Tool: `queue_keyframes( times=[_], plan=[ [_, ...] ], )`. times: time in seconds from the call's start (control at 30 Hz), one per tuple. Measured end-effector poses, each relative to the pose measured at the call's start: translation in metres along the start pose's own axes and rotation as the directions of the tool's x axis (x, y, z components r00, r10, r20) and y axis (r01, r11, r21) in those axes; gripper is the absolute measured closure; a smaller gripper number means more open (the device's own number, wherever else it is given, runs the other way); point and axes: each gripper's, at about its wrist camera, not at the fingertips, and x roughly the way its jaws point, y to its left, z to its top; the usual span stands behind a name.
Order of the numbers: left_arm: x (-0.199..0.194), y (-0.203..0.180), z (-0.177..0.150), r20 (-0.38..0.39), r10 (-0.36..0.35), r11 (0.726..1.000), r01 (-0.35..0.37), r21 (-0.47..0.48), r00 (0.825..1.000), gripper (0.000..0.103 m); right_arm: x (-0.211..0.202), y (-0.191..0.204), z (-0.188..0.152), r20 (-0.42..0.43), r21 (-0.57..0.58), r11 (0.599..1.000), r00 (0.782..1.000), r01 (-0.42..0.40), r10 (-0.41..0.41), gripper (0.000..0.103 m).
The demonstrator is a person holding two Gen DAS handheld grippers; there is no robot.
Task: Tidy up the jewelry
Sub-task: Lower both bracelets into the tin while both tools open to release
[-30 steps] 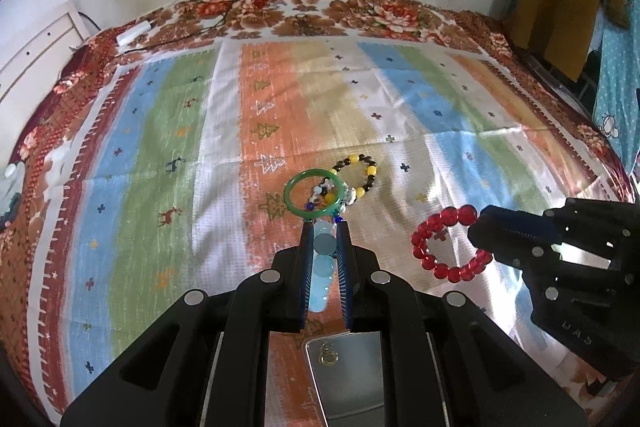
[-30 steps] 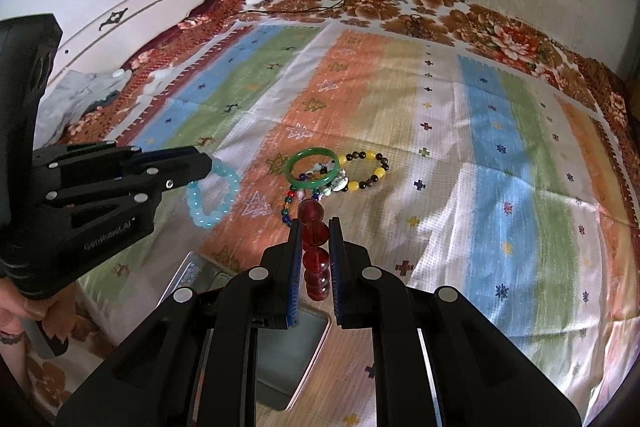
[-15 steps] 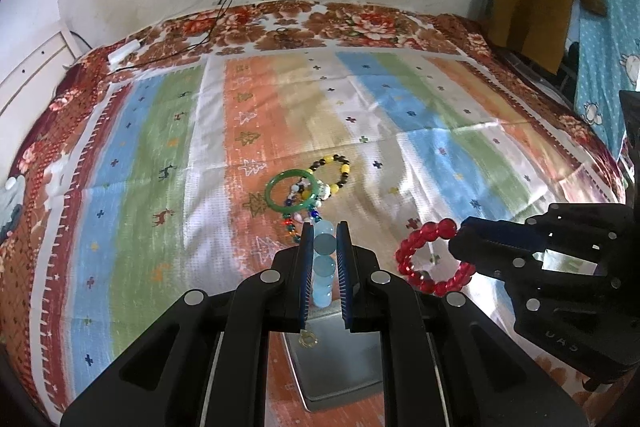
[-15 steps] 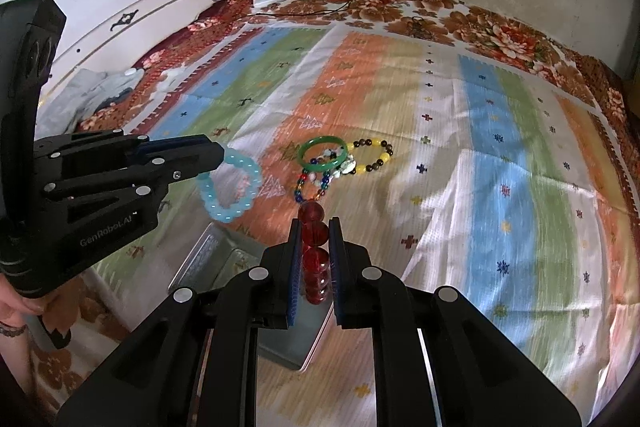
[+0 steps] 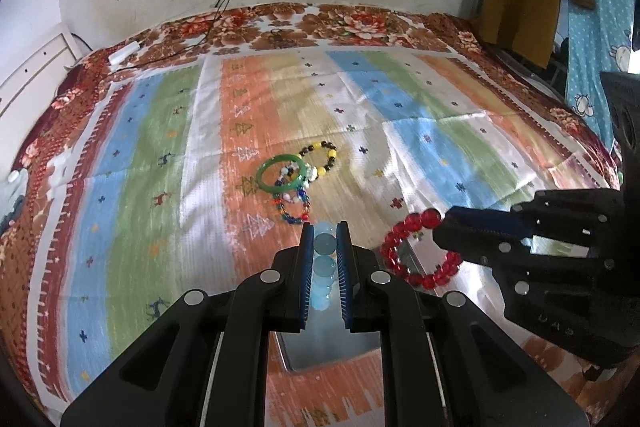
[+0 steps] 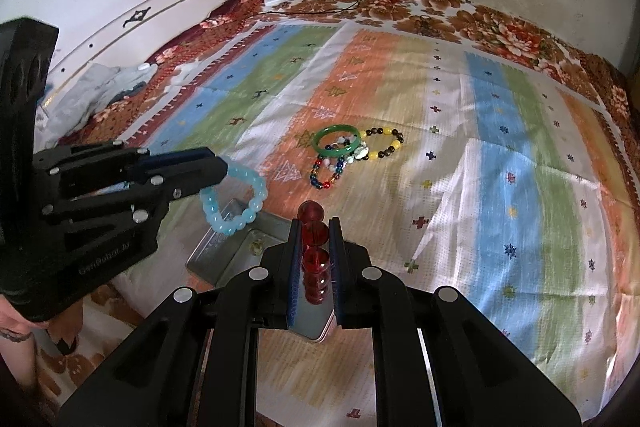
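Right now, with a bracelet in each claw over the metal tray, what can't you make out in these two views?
- Metal tray: in both wrist views the claws cover much of it, so what it holds is unclear.
- Light blue bracelet: left wrist view shows only a few beads between the left claw's fingers.
- Red bracelet: right wrist view shows a few beads in the right claw.
- Heaped bracelets: overlapping, too small to count.
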Motion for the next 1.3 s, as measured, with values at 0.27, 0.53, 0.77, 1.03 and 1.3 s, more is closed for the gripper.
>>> queue_keyframes(
  times=[0.27,0.53,0.77,1.03,1.3],
  plan=[
    [0.003,-0.003,-0.013,-0.017,0.037,0.999,-0.037,0.003,0.999,0.090,0.004,-0.003,-0.012,-0.024,0.018,0.999,0.999,-0.027,0.028,0.071],
    [0.006,0.025,-0.010,-0.008,0.087,0.994,-0.087,-0.068,0.996,0.059,0.008,-0.014,-0.012,-0.013,0.037,0.999,0.999,0.033,-0.033,0.062],
    [0.022,0.044,-0.007,-0.034,0.091,0.990,-0.095,-0.108,0.995,0.050,0.021,-0.023,-0.008,-0.027,0.059,0.997,0.999,0.046,-0.044,0.056],
    [0.037,0.057,0.000,-0.058,0.098,0.987,-0.105,-0.120,0.993,0.044,0.034,-0.030,0.001,-0.045,0.079,0.996,0.998,0.043,-0.039,0.054],
    [0.056,0.065,0.011,-0.082,0.110,0.986,-0.119,-0.118,0.991,0.041,0.045,-0.046,0.012,-0.040,0.120,0.991,0.998,0.060,-0.056,0.054]
  ],
)
